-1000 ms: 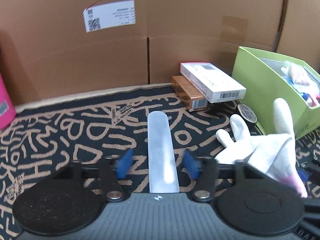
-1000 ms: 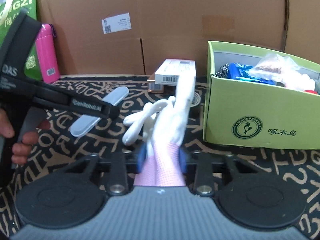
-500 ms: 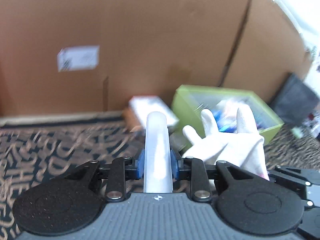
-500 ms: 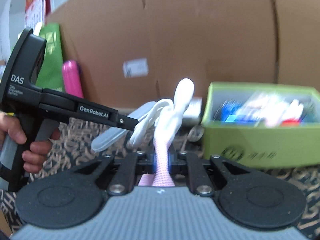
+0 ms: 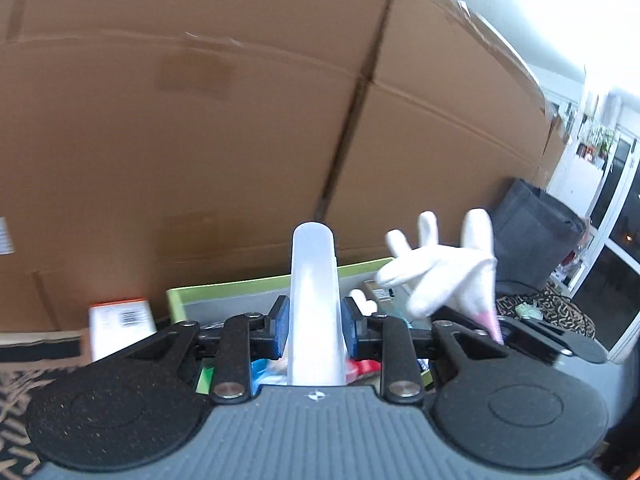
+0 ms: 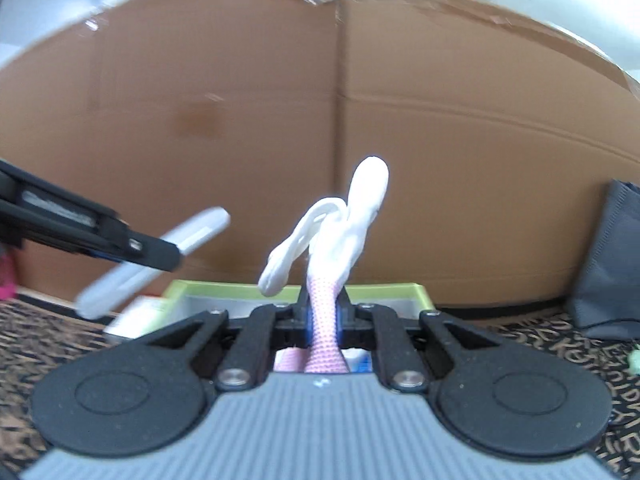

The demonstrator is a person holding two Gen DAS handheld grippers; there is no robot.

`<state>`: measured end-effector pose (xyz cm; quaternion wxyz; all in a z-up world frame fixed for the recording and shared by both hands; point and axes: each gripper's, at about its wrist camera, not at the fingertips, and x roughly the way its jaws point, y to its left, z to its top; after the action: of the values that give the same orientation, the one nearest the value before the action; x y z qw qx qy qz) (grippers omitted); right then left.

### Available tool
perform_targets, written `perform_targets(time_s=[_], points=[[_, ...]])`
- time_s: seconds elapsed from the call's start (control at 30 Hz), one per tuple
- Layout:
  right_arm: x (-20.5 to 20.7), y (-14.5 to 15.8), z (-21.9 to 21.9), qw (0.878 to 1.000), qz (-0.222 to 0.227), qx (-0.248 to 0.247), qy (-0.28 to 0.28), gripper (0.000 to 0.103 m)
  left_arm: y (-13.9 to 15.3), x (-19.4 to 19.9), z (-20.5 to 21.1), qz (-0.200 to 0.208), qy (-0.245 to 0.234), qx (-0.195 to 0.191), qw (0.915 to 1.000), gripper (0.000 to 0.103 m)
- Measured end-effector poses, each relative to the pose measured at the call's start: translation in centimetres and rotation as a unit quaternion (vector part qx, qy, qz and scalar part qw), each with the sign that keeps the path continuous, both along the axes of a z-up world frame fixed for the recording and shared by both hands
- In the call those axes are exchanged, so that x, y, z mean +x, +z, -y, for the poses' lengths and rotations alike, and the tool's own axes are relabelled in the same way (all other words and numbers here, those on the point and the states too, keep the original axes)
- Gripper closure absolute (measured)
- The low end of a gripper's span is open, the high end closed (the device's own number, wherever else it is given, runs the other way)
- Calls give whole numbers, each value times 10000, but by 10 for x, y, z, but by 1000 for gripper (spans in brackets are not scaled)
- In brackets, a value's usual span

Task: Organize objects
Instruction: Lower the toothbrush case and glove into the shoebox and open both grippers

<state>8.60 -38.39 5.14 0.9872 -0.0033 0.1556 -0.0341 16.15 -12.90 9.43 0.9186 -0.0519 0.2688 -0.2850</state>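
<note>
My left gripper (image 5: pixel 315 326) is shut on a frosted white plastic case (image 5: pixel 314 280), held up in the air; the case also shows in the right wrist view (image 6: pixel 156 260). My right gripper (image 6: pixel 323 316) is shut on the pink cuff of a white glove (image 6: pixel 340 224), whose fingers stick upward; the glove also shows at the right of the left wrist view (image 5: pixel 444 272). Both are held above the green box (image 6: pixel 224 290), whose rim also shows in the left wrist view (image 5: pixel 224 286). Its contents are mostly hidden behind the grippers.
A tall cardboard wall (image 5: pixel 240 120) stands right behind the box. A white barcoded carton (image 5: pixel 120 326) lies left of the box. A dark grey bag (image 6: pixel 608 264) stands at the right. The patterned black-and-tan cloth (image 6: pixel 560 356) covers the table.
My left gripper closed on the plastic case and lifted it off the cloth. Both grippers rose and moved toward the green box, carrying the case and the glove.
</note>
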Motion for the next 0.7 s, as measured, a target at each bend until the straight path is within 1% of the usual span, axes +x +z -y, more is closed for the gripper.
perform_targets(time_s=[0.07,0.13,0.23,0.27,0.3,0.33,0.37,0.4,0.43,0.5,0.53,0.57,0.6,0.67,0.7], points=[[18,-10,12,9998,-149,18,-120,93,-7,10,20,-168,-67,-2,9998,75],[34,-18,19,9995,-274,56,-156,93,-14,18,38,-188,-61,44,9998,75],[55,-31,20,9980,-576,180,172,93,-31,32,56,-161,-133,185,9996,74],[60,-36,19,9972,-681,176,255,92,-36,34,60,-213,-110,265,9994,64],[65,-40,18,9963,-787,130,307,85,-41,37,61,-277,-62,334,9990,55],[66,-43,17,9956,-887,57,298,78,-45,37,59,-277,-17,324,9991,38],[64,-44,16,9955,-917,-18,226,59,-46,36,54,-219,60,244,9994,29],[58,-44,16,9964,-838,-80,142,42,-47,34,48,-164,151,138,9997,28],[50,-42,17,9975,-692,-112,58,39,-47,32,42,-127,194,51,9997,26],[33,-35,17,9989,-437,-151,-53,39,-44,30,33,-71,225,14,9997,24],[26,-30,18,9994,-311,-127,-107,41,-41,28,30,-28,274,31,9996,23],[20,-26,15,9997,-181,-93,-151,56,-40,27,27,18,326,28,9995,21],[14,-22,11,9998,-95,-88,-133,75,-39,26,24,58,370,12,9993,21],[19,-19,6,9999,-123,-92,36,85,-35,22,21,106,405,51,9991,21],[28,-21,6,9996,-271,-40,60,87,-32,23,19,108,422,106,9990,21]])
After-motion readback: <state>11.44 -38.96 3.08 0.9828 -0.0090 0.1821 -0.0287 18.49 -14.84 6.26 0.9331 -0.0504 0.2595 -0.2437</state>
